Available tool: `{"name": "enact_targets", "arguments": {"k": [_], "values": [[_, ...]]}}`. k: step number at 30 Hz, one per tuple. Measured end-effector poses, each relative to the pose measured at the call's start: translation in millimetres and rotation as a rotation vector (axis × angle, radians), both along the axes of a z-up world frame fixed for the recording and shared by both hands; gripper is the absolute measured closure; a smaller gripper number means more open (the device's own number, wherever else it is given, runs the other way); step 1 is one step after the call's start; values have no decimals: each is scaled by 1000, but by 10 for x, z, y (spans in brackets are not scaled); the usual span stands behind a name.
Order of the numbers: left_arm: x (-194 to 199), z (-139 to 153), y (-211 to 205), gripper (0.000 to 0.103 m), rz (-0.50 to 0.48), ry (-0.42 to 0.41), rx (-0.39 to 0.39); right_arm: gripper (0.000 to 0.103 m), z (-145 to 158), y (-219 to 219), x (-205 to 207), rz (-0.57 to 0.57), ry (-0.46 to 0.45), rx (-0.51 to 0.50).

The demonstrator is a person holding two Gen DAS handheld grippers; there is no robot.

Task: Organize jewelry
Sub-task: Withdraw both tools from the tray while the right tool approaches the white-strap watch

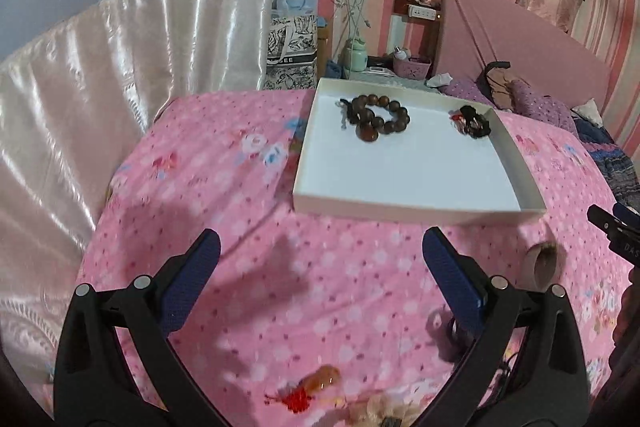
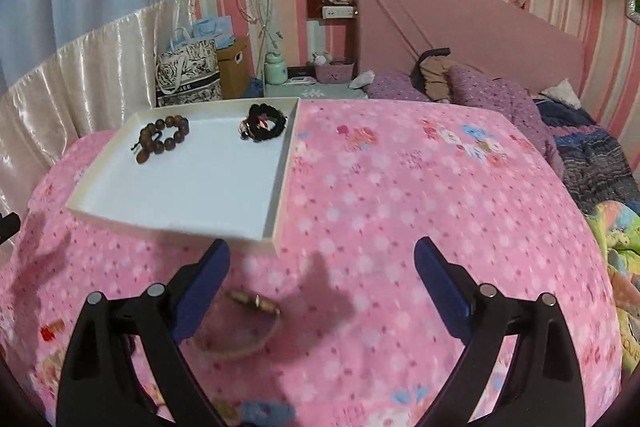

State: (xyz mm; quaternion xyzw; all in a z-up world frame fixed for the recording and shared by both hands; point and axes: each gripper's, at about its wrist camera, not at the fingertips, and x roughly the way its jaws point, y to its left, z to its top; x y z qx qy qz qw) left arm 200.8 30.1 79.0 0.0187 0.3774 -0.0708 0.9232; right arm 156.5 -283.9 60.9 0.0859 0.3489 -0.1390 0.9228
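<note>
Left wrist view: the left gripper hangs over the pink floral bedspread with its jaws spread wide and nothing between them. Ahead, the shallow white tray sits toward the bed's far edge, flat and open-topped so pieces can be laid in from above. Along the tray's far side lie a brown wooden bead bracelet and, in its far right corner, a black bracelet, well apart, probably to avoid tangling. An amber piece with a red tassel waits on the near bedspread. In the right wrist view, the right gripper gapes empty above a thin bangle, likely next.
</note>
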Motion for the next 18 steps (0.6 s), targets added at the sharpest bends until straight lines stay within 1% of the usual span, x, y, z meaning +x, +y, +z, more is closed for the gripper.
{"name": "enact_targets", "arguments": {"k": [3, 6, 11, 16, 18], "values": [[-105, -61, 43, 3, 14, 0, 3, 10, -52, 43, -118, -10, -25, 14], [-197, -127, 100, 3, 16, 12, -9, 10, -131, 96, -163, 0, -19, 36], [-218, -302, 120, 3, 32, 16, 20, 10, -215, 167, -188, 8, -32, 22], [-183, -411, 118, 3, 26, 37, 19, 10, -251, 214, -187, 17, -28, -20], [-176, -422, 123, 3, 25, 41, 15, 10, -260, 225, -180, 19, -19, -21]]}}
